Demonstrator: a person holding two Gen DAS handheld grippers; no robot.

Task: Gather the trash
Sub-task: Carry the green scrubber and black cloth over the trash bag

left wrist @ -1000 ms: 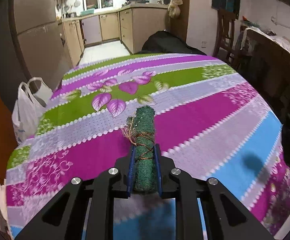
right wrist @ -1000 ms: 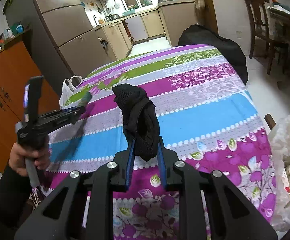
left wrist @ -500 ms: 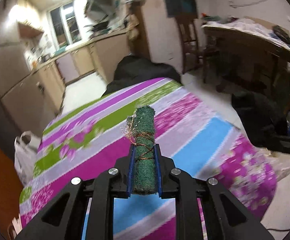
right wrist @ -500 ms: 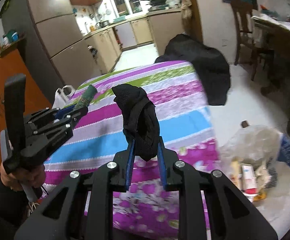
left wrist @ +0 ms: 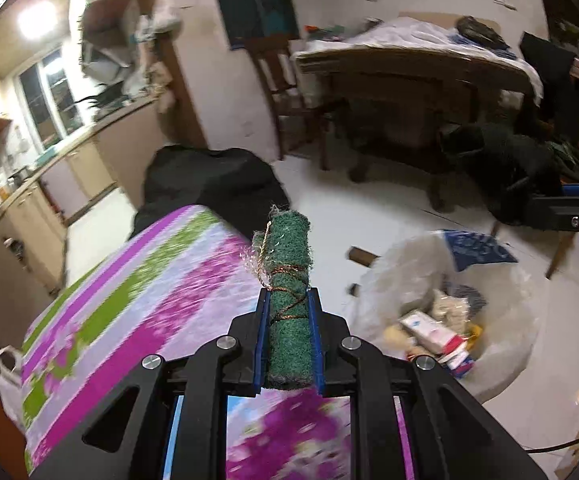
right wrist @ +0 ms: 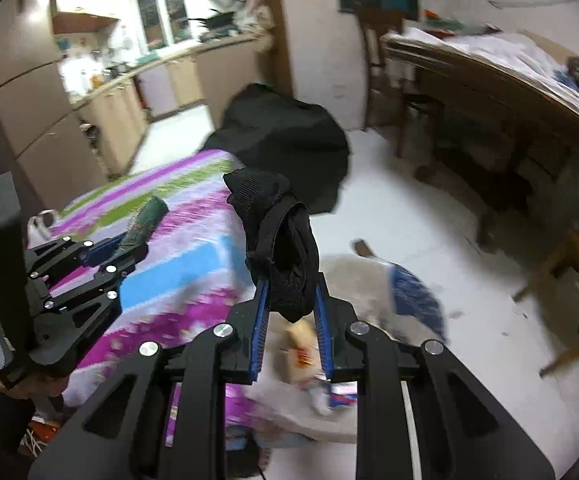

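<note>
Tabletop (left wrist: 137, 304) under its striped purple, green and blue cloth fills the lower left of both views, and just beside its edge, on the white floor, sits the open clear trash bag (left wrist: 501, 312), already holding cartons and wrappers. Over that edge hangs the left gripper (left wrist: 289, 312), its fingers closed narrowly on a rolled green scouring pad (left wrist: 289, 280) bound with thin brownish wire; the roll stands straight up between the blue pads, gripped around its lower half. The right gripper (right wrist: 289, 304) has its fingers pinched on a bunched black sock (right wrist: 277, 232), which flops over above them. Both pieces look light and soft: the pad should be springy and rough enough not to slip, while the limp sock is best held at its thickest fold, and may cling to the pads when let go.
</note>
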